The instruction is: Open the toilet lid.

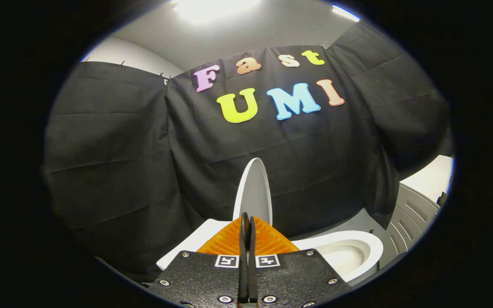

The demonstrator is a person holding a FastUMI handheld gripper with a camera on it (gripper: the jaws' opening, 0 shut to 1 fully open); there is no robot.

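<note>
The white toilet lid (253,188) stands raised, nearly upright, against the black cloth wall. It rises just beyond my gripper (246,219), and its lower part is hidden behind the fingers. The two fingers are pressed together with only a hairline slit between them and nothing visibly held. Beyond and to the right of the fingers the toilet bowl (360,244) lies open, showing its white rim and hollow inside. A flat white tank top (195,241) sits to the left of the fingers.
A grey ribbed panel (409,222) stands right of the bowl, close to its rim. The black cloth wall hangs right behind the toilet. A strip of grey floor (349,222) shows between bowl and cloth.
</note>
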